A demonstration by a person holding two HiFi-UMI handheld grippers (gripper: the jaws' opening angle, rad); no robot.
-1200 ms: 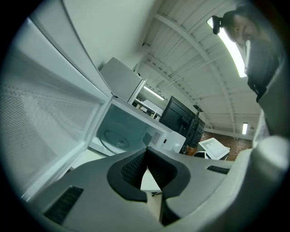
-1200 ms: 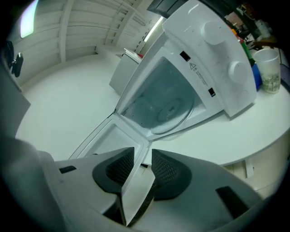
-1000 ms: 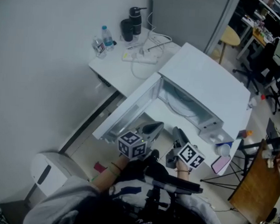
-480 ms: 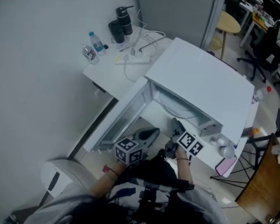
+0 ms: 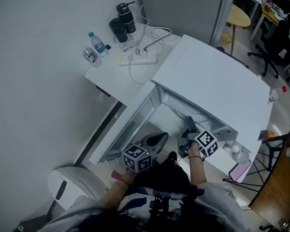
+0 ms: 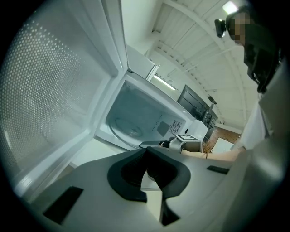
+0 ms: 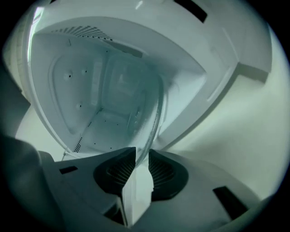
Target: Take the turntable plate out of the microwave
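Rim of the turntable plate (image 7: 154,118) runs straight into the gap between the jaws of the right gripper (image 7: 138,152). These jaws are partly open and closing, and a sliver of space still shows beside the glass, so the grip does not look made yet. The rest of the plate lies on the floor inside the microwave (image 5: 210,87), where the left gripper view shows it as a pale round disc (image 6: 129,129).

A second ago the right gripper (image 5: 188,123) hung out in front of the opening, level with its partner. Now its tips reach past the sill into the cavity. By my reading, the approach is over and the pinch on the near edge is the step in hand. Lifting and drawing the plate out is still to come.

The left gripper (image 6: 147,154) has its jaws fully together with nothing between them. It sits lower than before, near the open door (image 5: 130,124), clear of the opening. The microwave stands on a white table (image 5: 123,75).
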